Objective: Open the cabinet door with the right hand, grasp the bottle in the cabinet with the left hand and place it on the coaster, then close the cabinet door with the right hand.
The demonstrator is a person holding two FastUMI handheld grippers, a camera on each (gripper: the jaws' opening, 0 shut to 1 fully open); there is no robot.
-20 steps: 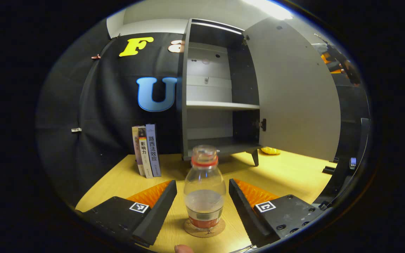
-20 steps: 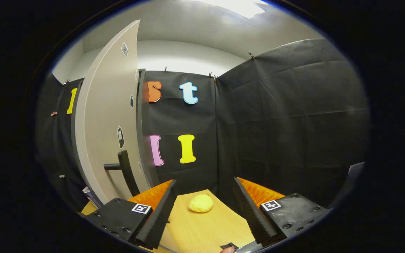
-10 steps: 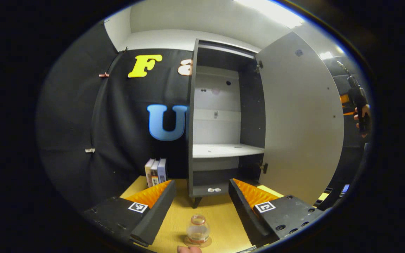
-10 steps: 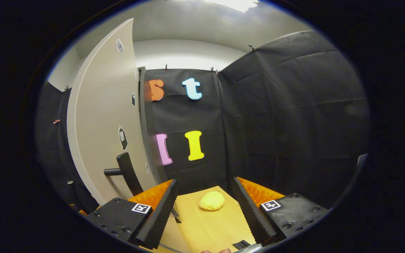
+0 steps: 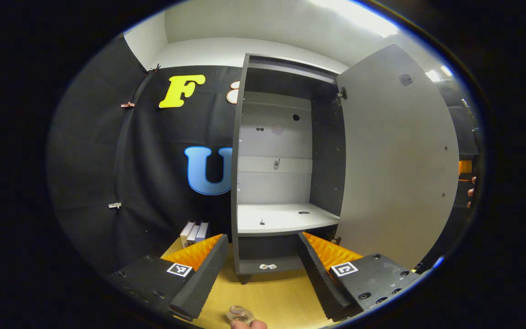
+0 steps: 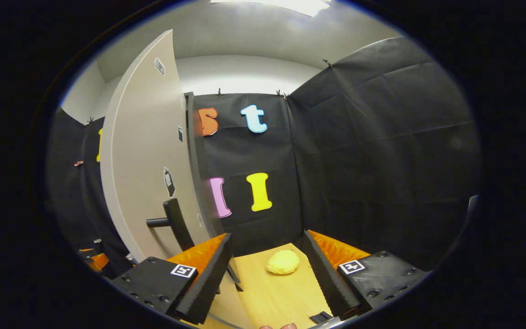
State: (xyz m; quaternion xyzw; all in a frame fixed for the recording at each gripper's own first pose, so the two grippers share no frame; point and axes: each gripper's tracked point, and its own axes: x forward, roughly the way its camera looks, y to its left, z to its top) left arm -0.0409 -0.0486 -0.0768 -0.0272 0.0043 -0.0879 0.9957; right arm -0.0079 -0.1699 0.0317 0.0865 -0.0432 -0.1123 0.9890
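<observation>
Left gripper view: left hand-held gripper [image 5: 263, 274] open, empty; right hand-held gripper [image 6: 267, 274] likewise; cabinet door [image 5: 395, 160] open.

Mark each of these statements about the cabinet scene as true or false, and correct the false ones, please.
1. The cabinet door stands open. True.
2. The left gripper is shut on the bottle. False: its jaws are open and the bottle stands free on the table.
3. A yellow lump lies on the table ahead of the right gripper. True.
4. The right gripper grips the door handle. False: it is open, and the handle is to its left, untouched.
5. The books lie inside the cabinet. False: they stand outside, left of it.
</observation>
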